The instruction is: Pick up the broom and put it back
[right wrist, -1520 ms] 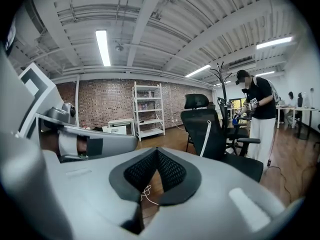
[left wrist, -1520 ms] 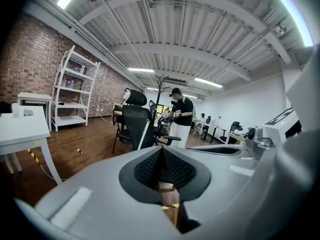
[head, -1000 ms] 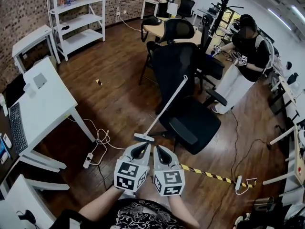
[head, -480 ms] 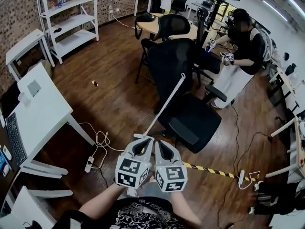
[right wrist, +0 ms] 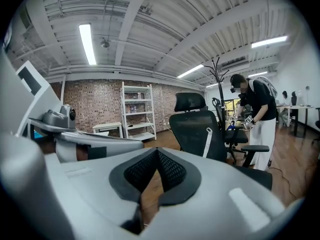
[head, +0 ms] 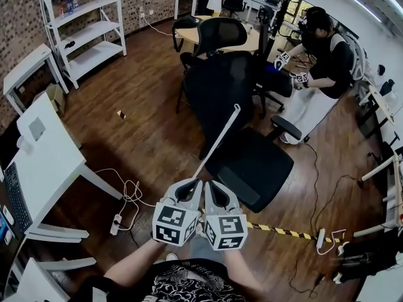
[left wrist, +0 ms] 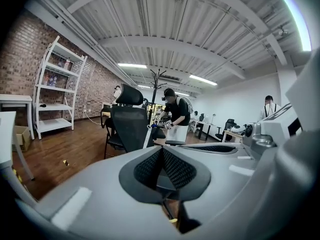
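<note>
The broom [head: 217, 140] has a thin white handle and leans against the back of a black office chair [head: 249, 159]. Its foot is hidden behind my gripper tips. My left gripper [head: 192, 185] and right gripper [head: 211, 187] are held side by side just short of the broom's lower end. Both are shut with nothing between their pads. In the left gripper view the broom handle [left wrist: 148, 135] stands ahead against the chair, beyond the left gripper [left wrist: 161, 149]. Over the right gripper [right wrist: 157, 151] the broom handle [right wrist: 207, 142] shows to the right.
A person [head: 318, 68] stands at the far right by a desk. A white desk [head: 41, 162] is at the left, with a power strip and cable [head: 119, 216] on the floor beside it. Yellow-black tape [head: 283, 232] runs along the floor at the right. A white shelf unit [head: 82, 30] stands at the back left.
Both grippers have moved forward together toward the broom and the chair. The broom's foot, visible on the floor earlier, is now covered by the gripper tips.
</note>
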A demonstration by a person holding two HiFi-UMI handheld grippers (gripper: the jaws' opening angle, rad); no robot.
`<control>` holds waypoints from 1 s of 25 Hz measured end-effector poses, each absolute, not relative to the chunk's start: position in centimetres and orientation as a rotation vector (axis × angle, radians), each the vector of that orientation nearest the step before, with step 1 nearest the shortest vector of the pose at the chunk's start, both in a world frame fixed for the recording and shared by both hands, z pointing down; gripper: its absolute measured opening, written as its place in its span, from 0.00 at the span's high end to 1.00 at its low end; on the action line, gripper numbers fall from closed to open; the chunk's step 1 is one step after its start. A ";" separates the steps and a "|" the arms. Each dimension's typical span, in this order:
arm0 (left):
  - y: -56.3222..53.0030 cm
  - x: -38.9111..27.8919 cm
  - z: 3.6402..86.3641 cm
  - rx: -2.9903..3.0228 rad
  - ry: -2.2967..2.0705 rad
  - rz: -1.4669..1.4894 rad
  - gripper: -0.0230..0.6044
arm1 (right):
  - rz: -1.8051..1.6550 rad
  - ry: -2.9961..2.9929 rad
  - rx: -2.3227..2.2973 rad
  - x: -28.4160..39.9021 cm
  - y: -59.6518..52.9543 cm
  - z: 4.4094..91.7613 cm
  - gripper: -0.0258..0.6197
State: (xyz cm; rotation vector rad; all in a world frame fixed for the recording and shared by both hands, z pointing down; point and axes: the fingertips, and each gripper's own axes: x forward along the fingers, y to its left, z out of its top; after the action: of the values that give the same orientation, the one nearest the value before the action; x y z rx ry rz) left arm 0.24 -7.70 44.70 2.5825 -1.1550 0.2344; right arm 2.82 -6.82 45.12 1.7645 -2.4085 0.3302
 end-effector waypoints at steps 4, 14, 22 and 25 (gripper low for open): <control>-10.9 2.1 45.1 2.584 -1.152 0.249 0.96 | 0.345 -2.408 1.774 4.7 -10.1 45.6 0.96; -17.8 5.6 46.3 2.543 -1.176 0.293 0.96 | 0.381 -2.416 1.766 9.3 -18.2 47.1 0.96; -21.9 7.4 47.6 2.513 -1.201 0.329 0.95 | 0.441 -2.395 1.774 12.5 -23.9 49.7 0.86; -23.3 8.0 47.8 2.502 -1.222 0.333 0.96 | 0.469 -2.389 1.762 13.5 -25.9 50.9 0.86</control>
State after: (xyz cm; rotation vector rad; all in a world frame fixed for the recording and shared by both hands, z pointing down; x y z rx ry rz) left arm 7.95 -23.34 47.78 2.5023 -1.2216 0.3326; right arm 13.49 -25.92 50.91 1.7616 -2.3894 0.4689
